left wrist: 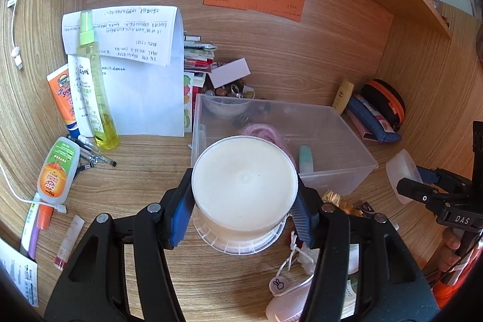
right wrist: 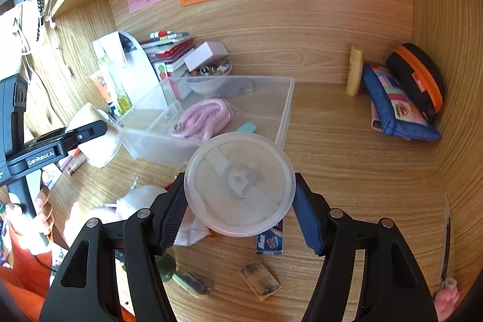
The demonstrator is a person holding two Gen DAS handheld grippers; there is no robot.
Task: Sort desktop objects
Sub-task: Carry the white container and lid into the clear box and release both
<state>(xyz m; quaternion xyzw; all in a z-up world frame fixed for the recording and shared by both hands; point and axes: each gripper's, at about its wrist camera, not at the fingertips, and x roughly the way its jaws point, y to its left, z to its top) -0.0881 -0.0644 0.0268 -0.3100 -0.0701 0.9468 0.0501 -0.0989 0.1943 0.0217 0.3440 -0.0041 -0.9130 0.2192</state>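
The white round tub [left wrist: 244, 186] sits clamped by its sides just in front of the clear plastic bin [left wrist: 341, 168], bottom turned up towards the camera, its ribbed, translucent rim lowest, and it is raised off the wooden desk. The translucent round lid [right wrist: 240, 184], frosted, with a pale grey emblem at its centre, is likewise clamped by its edge just before the near wall of the bin, its flat face tilted up. The bin itself stands open on the desk and holds a pink knitted bundle [right wrist: 203, 119], a small mint-green piece [right wrist: 247, 127] beside it, and a clear bowl [right wrist: 203, 85] at the far end.
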